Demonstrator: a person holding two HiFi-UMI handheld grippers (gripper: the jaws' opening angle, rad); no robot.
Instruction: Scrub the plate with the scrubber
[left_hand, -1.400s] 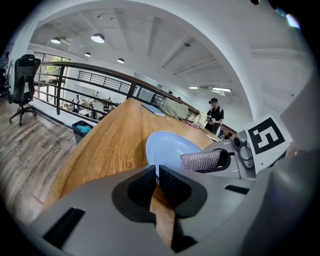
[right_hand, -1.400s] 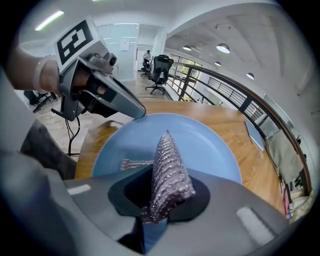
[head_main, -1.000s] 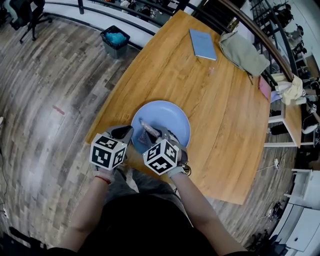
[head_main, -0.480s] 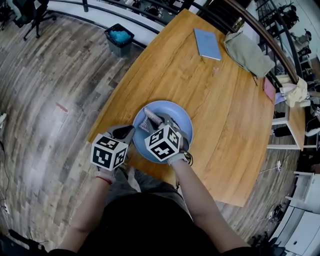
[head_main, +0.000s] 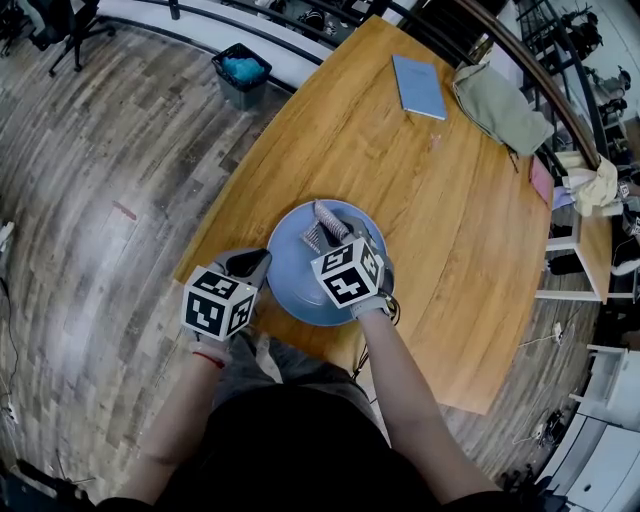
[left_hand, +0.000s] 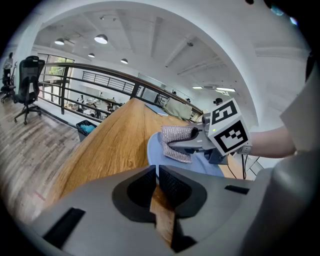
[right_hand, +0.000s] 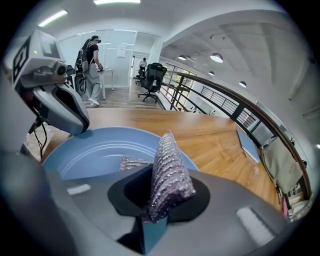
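The blue plate (head_main: 298, 288) is sitting near the desk (head_main: 450, 200) edge. The right claw (head_main: 336, 230) is pinching the scrubber (head_main: 320, 222) at the plate's 12 o'clock side. The left claw (head_main: 247, 266), pressed together and empty, is hovering at 9 o'clock. Rubbing softly in circles looks best.

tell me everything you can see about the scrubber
The scrubber is a silvery-grey, glittering knitted mesh pad, soft and folded. The right claw is shut on its lower part, so it stands up in a peak. A loose flap seems to rest on the blue plate, near its far rim in the head view.
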